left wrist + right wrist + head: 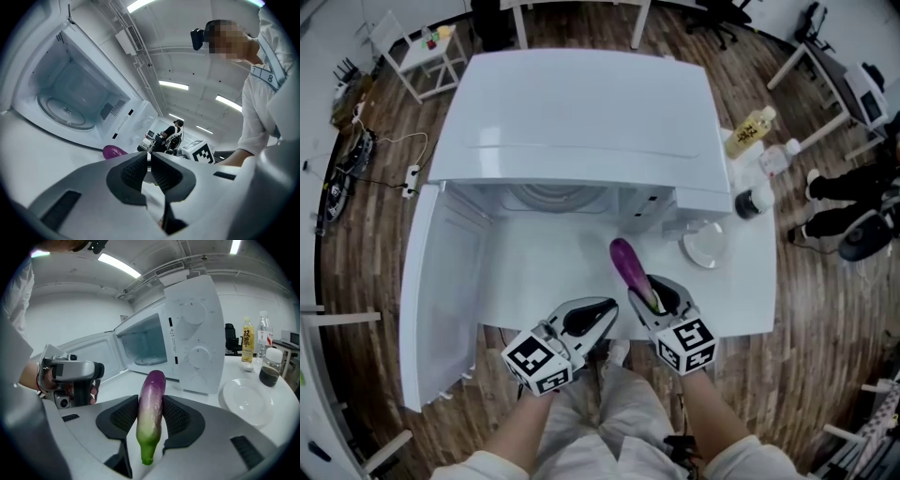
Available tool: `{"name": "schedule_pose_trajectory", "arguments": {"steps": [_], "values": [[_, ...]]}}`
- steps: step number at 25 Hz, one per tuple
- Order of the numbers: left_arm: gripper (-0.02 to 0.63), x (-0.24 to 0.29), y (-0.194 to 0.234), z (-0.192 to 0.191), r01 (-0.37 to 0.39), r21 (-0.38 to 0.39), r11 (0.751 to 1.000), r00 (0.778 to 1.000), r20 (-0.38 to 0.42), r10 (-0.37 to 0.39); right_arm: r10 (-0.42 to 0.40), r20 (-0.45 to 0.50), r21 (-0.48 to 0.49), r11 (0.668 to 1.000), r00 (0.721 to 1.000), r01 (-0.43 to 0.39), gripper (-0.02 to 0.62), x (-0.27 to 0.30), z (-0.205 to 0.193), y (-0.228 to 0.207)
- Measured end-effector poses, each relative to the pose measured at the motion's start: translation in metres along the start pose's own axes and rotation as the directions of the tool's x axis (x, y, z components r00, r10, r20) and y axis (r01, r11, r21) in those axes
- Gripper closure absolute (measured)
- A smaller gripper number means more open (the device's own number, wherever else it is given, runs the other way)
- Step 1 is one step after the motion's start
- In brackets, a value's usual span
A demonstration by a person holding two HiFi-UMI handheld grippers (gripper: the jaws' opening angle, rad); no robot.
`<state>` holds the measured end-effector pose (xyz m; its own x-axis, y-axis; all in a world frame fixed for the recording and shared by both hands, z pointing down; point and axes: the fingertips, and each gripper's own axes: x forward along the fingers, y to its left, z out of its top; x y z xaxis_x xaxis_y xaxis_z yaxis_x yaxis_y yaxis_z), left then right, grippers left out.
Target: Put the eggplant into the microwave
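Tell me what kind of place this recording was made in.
Likely an office or lab, not a home kitchen: the microwave sits on a plain white table, with office chairs nearby and strip lights overhead.

Eggplant (152, 404): smooth, glossy skin. Microwave (194, 333): white, smooth, semi-gloss casing. Pads (124, 417) of right gripper (150, 400): black, ribbed, matt. Plate (247, 401): glossy white. Bottle (265, 336): clear, glossy plastic. Floor (384, 216): wood planks. Table (544, 272): smooth, matt white top.
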<state>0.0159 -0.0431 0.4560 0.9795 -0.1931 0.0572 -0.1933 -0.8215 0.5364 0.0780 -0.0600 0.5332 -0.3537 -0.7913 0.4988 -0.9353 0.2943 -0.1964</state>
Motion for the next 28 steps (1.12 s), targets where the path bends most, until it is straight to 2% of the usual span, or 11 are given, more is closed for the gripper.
{"name": "schedule_pose_trajectory", "arguments": {"steps": [13, 28], "values": [[0.592, -0.039, 0.038, 0.011, -0.054, -0.004, 0.999, 0.998, 0.017, 0.054, 0.04, 0.009, -0.041, 0.998, 0.999, -0.039, 0.413, 0.047, 0.029, 0.031], [0.592, -0.05, 0.091, 0.031, -0.122, 0.004, 0.993, 0.99, 0.069, 0.121, 0.078, 0.027, -0.091, 0.993, 0.997, -0.075, 0.413, 0.107, 0.077, 0.035]]}}
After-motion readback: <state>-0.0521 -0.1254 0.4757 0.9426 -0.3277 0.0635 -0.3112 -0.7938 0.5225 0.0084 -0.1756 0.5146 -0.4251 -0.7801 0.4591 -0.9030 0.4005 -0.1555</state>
